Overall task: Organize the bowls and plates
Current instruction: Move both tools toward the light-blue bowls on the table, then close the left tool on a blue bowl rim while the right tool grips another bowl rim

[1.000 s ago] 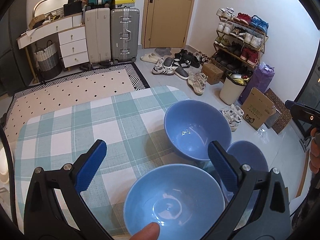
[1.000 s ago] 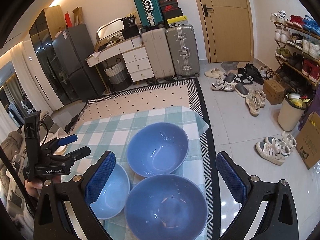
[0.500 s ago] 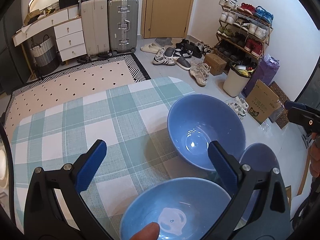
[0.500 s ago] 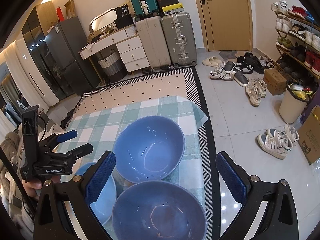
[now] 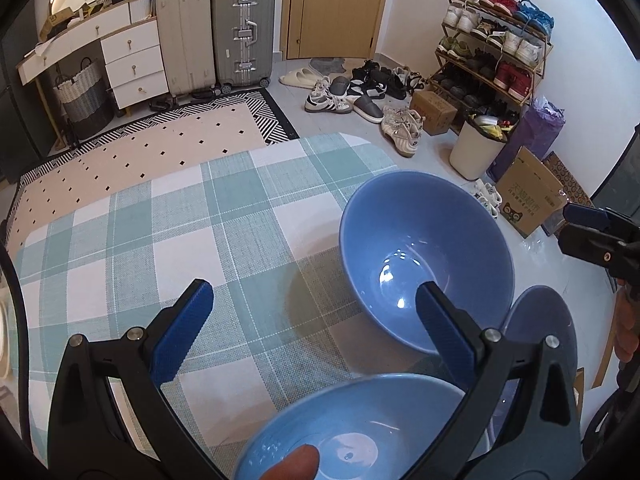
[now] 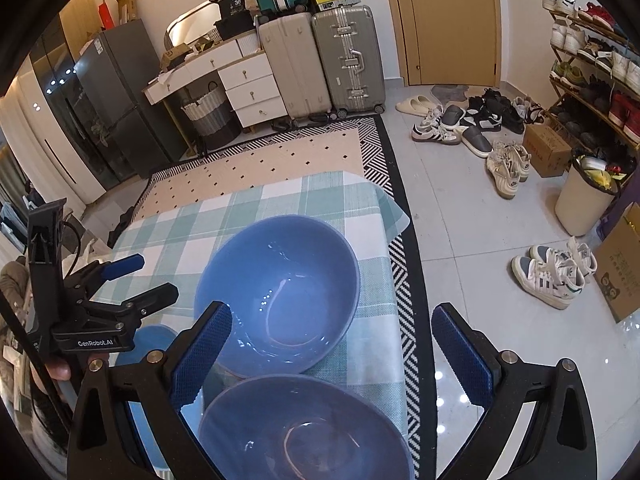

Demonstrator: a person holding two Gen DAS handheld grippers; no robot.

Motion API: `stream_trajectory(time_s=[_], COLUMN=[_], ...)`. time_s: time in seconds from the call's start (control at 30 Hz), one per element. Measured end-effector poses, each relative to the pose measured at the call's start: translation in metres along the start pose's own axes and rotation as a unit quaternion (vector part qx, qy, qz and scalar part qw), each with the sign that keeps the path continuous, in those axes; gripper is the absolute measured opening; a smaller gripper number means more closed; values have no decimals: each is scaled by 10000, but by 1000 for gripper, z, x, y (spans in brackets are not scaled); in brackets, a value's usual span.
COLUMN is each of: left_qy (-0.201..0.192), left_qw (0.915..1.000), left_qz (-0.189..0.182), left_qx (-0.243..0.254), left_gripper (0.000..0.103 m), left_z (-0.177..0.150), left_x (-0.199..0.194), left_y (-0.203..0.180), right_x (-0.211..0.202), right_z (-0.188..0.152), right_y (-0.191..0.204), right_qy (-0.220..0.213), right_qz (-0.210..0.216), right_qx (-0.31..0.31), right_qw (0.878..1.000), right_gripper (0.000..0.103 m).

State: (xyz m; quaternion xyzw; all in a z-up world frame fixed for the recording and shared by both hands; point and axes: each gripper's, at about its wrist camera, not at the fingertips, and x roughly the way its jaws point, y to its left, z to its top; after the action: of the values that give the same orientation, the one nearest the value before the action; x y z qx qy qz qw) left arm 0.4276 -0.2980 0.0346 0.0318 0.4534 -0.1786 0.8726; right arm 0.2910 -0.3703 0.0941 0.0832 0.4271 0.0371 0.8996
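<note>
Three glazed blue bowls (image 5: 426, 256) clustered on the checked counter (image 5: 160, 232); likely rigid, slick, breakable, so best pinched across a rim; left gripper (image 5: 312, 328) and right gripper (image 6: 332, 340) fingers spread wide, holding nothing.

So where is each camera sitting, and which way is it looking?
Left wrist: sits on the left gripper, open, looking down across the checked table at the far bowl and near-left bowl; a fingertip shows.
Right wrist: sits on the right gripper, open, looking over the near-right bowl toward the suitcases; the left gripper shows at its left.
Shared: the far bowl, table, suitcases, door, shoe rack.
</note>
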Motion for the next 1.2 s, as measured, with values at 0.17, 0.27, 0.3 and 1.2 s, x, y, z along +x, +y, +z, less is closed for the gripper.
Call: stream_trajectory(time_s=[0.17,0.27,0.3,1.2], left_qy=[101,191,209,456], left_qw=[9999,9998,9997,9973], left_qz=[40,83,72,-426], left_qx=[-10,-28,-43,376], left_gripper=[101,100,100,18], left_z=[-2,-2,-2,-4], left_x=[13,21,24,49], left_y=[-2,-3,-3,-30], right_x=[19,33,38,82], right_z=[-2,-4,-5,-17], right_y=[-4,-5,-4,-2], right_qy=[196,344,378,754], right_qz=[40,65,73,2], right_qx=[22,31,30,-271], right_qw=[9998,9994,9993,9968], right_gripper=[102,99,98,27])
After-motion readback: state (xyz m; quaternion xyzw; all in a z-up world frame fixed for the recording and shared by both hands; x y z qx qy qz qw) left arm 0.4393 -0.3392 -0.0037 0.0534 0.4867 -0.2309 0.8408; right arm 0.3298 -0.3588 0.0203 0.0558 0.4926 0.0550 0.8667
